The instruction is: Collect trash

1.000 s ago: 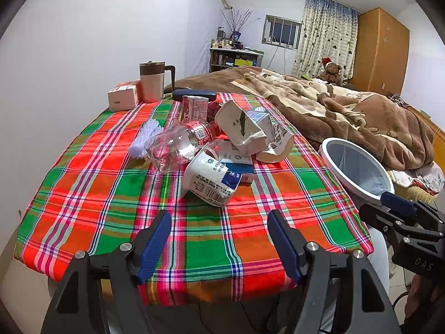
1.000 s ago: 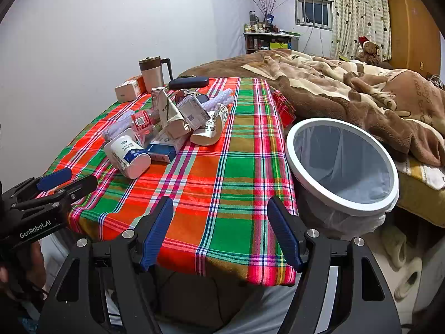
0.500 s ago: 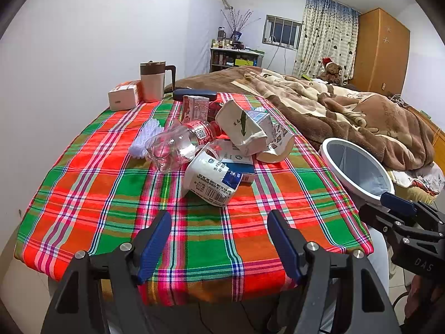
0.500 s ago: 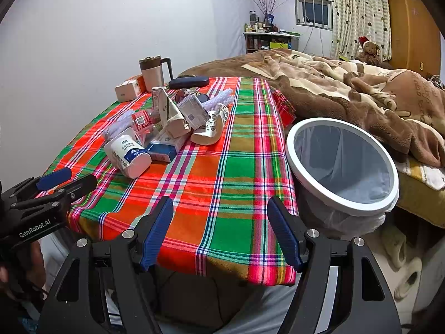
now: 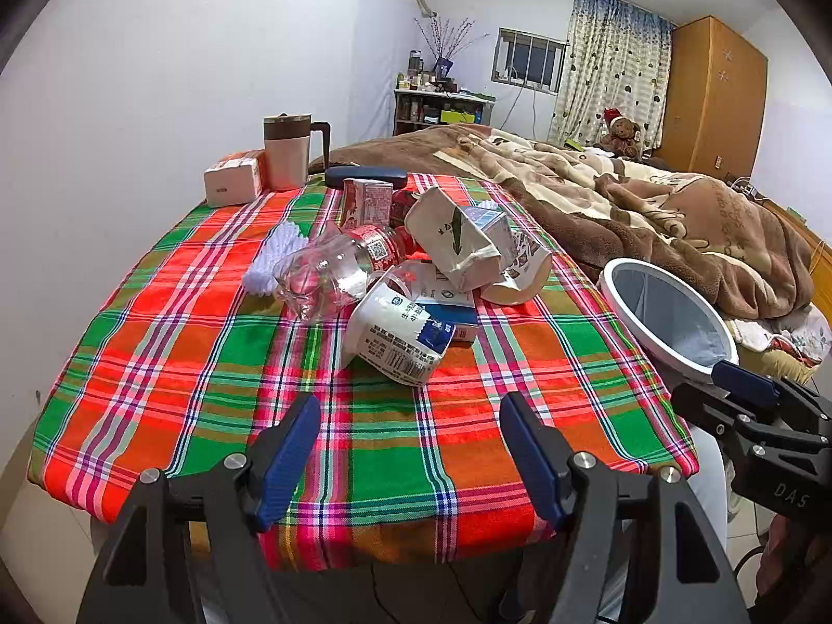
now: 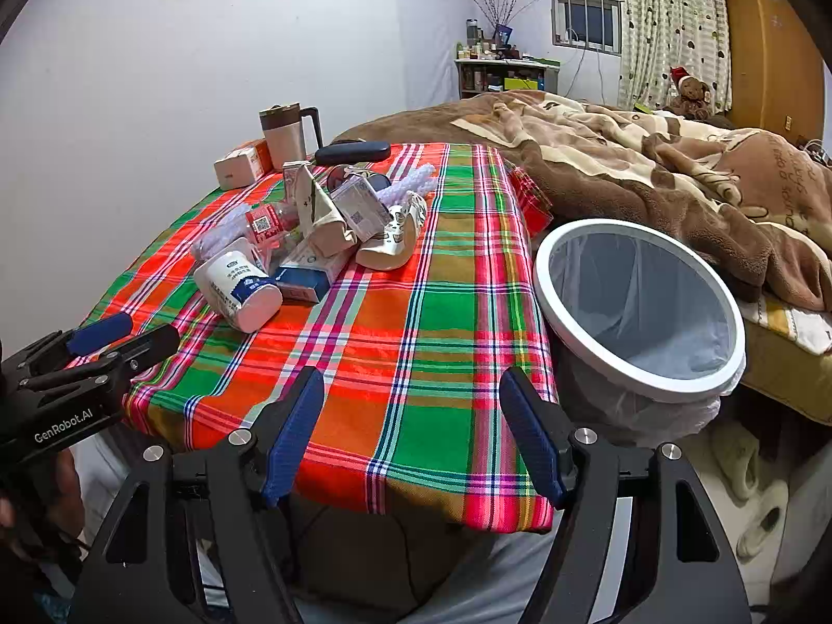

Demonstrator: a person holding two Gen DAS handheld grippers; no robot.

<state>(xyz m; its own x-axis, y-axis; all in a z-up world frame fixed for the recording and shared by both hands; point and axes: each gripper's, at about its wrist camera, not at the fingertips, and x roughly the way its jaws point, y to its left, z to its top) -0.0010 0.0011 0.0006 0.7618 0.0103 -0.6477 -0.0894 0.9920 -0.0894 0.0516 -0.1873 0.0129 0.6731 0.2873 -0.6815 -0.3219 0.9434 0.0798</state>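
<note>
A pile of trash lies mid-table on the plaid cloth [image 5: 208,364]: a white yogurt cup [image 5: 398,338] on its side, a crushed clear bottle [image 5: 333,273], a beige carton [image 5: 452,239], a red juice box [image 5: 366,203] and a crumpled paper cup [image 5: 520,270]. The cup also shows in the right wrist view [image 6: 239,291]. A white-rimmed bin [image 6: 639,307] with a liner stands right of the table. My left gripper [image 5: 411,447] is open and empty at the table's near edge. My right gripper [image 6: 413,434] is open and empty near the front right corner.
A mug with lid [image 5: 286,156], a small white box [image 5: 234,184] and a dark case [image 5: 364,174] stand at the table's far end. A bed with a brown blanket [image 5: 650,208] lies behind the bin. Slippers [image 6: 743,463] lie on the floor.
Both grippers have crept slightly toward the table. Nothing on the table has moved.
</note>
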